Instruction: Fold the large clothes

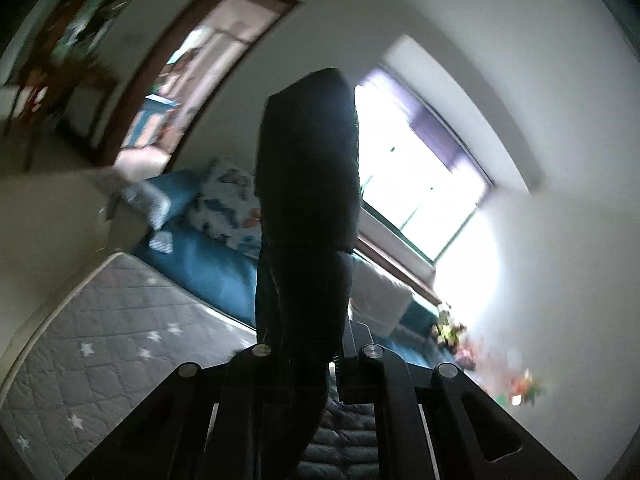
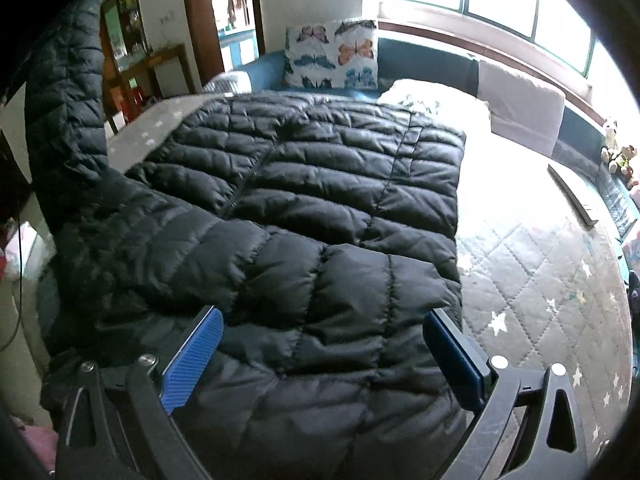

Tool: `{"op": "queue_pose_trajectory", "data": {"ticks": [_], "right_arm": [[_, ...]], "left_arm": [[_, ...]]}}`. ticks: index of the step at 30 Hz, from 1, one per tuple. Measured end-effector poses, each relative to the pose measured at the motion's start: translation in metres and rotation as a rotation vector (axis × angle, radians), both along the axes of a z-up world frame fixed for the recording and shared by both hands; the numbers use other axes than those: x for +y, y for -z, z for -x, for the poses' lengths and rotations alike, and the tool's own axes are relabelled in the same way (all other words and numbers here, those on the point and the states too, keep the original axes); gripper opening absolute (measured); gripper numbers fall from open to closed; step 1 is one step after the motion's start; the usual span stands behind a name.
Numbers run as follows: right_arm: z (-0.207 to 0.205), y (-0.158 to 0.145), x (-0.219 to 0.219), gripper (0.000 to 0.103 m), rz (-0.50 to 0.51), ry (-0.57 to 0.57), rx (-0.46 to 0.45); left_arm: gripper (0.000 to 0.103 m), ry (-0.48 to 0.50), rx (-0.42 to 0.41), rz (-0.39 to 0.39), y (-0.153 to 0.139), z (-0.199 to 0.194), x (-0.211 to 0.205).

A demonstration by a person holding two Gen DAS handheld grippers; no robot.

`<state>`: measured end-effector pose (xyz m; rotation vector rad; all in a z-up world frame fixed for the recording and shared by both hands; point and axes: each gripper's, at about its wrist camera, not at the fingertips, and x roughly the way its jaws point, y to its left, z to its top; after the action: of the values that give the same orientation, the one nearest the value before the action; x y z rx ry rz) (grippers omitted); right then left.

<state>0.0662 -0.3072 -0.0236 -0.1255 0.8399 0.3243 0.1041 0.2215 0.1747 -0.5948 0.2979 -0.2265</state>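
My left gripper [image 1: 308,216] is closed tight; its two fingers stand together as one dark silhouette against the bright window [image 1: 424,184], and a fold of dark fabric runs up between them from the base of the linkage — I read this as the sleeve [image 2: 68,92] of the puffer jacket [image 2: 304,216], though backlight and blur hide the exact contact. The left wrist view is tilted; the doorway [image 1: 192,76] leans across the upper left; the grey quilted mattress [image 1: 100,336] with white stars lies at lower left; a butterfly-print pillow [image 1: 228,204] rests on blue bedding just left of the fingers.

My right gripper [image 2: 320,356] is open wide; its blue pads [image 2: 192,360] stand well apart on either side of the jacket's near end, pointing down at it; neither pad presses on the fabric.

The black quilted puffer jacket is spread flat on the mattress [image 2: 540,280], its length running away from the right camera toward the butterfly pillow [image 2: 332,54]; its right edge is straight, with bare starred mattress beside it. On the left of the right wrist view one sleeve rises off the bed — it stands up along the frame edge, lifted clear of the body of the jacket.

A grey cushion [image 2: 524,104] lies under the window sill; small plush toys [image 2: 618,156] sit at the far right.
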Motion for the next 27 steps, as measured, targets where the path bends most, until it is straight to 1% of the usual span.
{"op": "queue_pose_trajectory", "data": {"ticks": [3, 5, 8, 10, 11, 13, 16, 17, 19, 23, 26, 27], "right_arm": [[0.011, -0.008, -0.011, 0.103, -0.046, 0.01, -0.028], [0.018, -0.012, -0.019, 0.103, -0.069, 0.018, -0.043], [0.029, -0.013, -0.033, 0.103, -0.099, 0.041, -0.066], [0.036, -0.014, -0.044, 0.103, -0.131, 0.057, -0.077], [0.039, -0.014, -0.048, 0.103, -0.143, 0.065, -0.08], [0.044, -0.012, -0.059, 0.103, -0.165, 0.087, -0.08], [0.05, -0.007, -0.077, 0.103, -0.209, 0.125, -0.065], [0.053, -0.006, -0.082, 0.103, -0.221, 0.134, -0.061], [0.057, -0.002, -0.091, 0.103, -0.237, 0.154, -0.058], [0.066, 0.005, -0.105, 0.103, -0.258, 0.189, -0.052], [0.071, 0.009, -0.114, 0.103, -0.266, 0.214, -0.045], [0.072, 0.01, -0.117, 0.103, -0.27, 0.222, -0.043]], "left_arm": [[0.013, 0.06, -0.013, -0.055, -0.015, 0.012, -0.061], [0.013, 0.095, -0.011, -0.085, -0.015, 0.017, -0.096], [0.013, 0.165, 0.001, -0.119, -0.012, 0.028, -0.161], [0.013, 0.22, 0.021, -0.139, -0.001, 0.033, -0.208], [0.013, 0.239, 0.028, -0.143, 0.003, 0.036, -0.224], [0.013, 0.304, 0.051, -0.176, 0.019, 0.038, -0.27], [0.013, 0.383, 0.111, -0.223, 0.05, 0.038, -0.33], [0.013, 0.404, 0.149, -0.244, 0.065, 0.035, -0.352], [0.013, 0.443, 0.21, -0.268, 0.099, 0.028, -0.382], [0.013, 0.517, 0.319, -0.343, 0.176, 0.011, -0.434], [0.013, 0.542, 0.376, -0.422, 0.229, 0.004, -0.461], [0.013, 0.545, 0.387, -0.451, 0.244, 0.002, -0.464]]}}
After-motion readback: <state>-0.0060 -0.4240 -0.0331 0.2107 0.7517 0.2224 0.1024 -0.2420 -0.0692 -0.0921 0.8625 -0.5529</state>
